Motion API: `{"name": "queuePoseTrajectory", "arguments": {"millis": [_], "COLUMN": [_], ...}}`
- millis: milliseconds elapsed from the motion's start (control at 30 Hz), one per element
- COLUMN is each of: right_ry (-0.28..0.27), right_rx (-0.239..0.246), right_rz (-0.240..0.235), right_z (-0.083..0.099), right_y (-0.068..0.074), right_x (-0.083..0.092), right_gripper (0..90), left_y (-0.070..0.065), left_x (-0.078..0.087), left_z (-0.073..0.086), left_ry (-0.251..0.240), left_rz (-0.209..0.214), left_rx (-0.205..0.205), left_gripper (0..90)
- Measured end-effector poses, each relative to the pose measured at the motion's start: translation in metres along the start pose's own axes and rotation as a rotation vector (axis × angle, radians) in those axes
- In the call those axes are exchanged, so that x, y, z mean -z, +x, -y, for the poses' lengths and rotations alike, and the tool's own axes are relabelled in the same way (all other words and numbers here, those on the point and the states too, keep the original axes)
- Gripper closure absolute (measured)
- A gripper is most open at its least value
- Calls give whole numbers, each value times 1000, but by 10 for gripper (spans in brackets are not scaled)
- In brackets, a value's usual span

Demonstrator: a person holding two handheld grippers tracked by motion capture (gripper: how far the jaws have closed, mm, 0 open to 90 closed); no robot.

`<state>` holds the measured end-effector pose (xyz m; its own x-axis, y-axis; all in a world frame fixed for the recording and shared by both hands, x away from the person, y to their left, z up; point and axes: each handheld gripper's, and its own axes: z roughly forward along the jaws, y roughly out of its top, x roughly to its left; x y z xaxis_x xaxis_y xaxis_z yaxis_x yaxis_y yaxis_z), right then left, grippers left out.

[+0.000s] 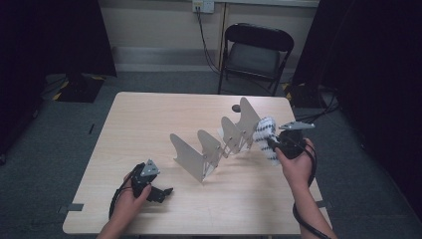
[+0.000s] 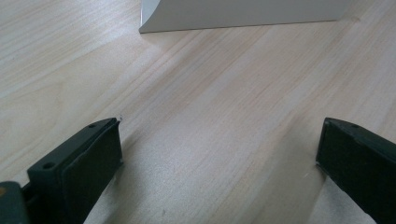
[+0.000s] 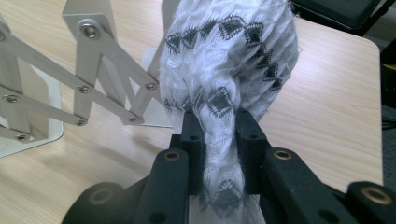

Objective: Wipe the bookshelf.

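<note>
nearest me, the left gripper (image 1: 158, 191) rests low on the pale wooden table (image 1: 139, 124), its jaws spread wide with bare wood between them, and open tabletop stretches around it toward the near edge. the left gripper view adds the bottom corner of a grey panel just ahead, cut off at the frame's top. further on, the grey metal folding rack with upright fins (image 1: 219, 142) runs diagonally across the middle. at its far right end the right gripper (image 1: 272, 144) is clamped on the white knitted cloth with dark zigzag bands (image 1: 265, 134), held above the table close to the last fin (image 1: 249, 119). the right gripper view shows the rack's riveted scissor arms (image 3: 79, 88) and the cloth (image 3: 229, 70) bunched between the pads; its lower end is hidden. the table's right edge lies close by that hand.
</note>
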<state>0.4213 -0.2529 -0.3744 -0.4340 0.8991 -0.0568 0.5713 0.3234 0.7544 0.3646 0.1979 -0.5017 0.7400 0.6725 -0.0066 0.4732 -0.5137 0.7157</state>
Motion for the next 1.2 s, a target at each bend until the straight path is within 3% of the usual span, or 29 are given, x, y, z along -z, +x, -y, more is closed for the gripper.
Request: {"name": "queuePoseTrajectory", "arguments": {"millis": [267, 900, 1033, 1200], "right_ry": [44, 138, 157, 154], "right_rx": [17, 34, 31, 5], "right_rz": [13, -92, -110, -112], "right_z": [7, 56, 68, 71], "right_y": [-1, 31, 34, 33], "right_x": [-11, -61, -66, -61], "right_gripper": [770, 770, 769, 768], "left_y": [0, 0, 0, 0], "left_x": [0, 0, 0, 0], "left_z": [0, 0, 0, 0], "left_ry": [0, 0, 0, 0], "left_rz": [0, 0, 0, 0], "left_rx": [0, 0, 0, 0], "left_gripper": [0, 0, 0, 0]}}
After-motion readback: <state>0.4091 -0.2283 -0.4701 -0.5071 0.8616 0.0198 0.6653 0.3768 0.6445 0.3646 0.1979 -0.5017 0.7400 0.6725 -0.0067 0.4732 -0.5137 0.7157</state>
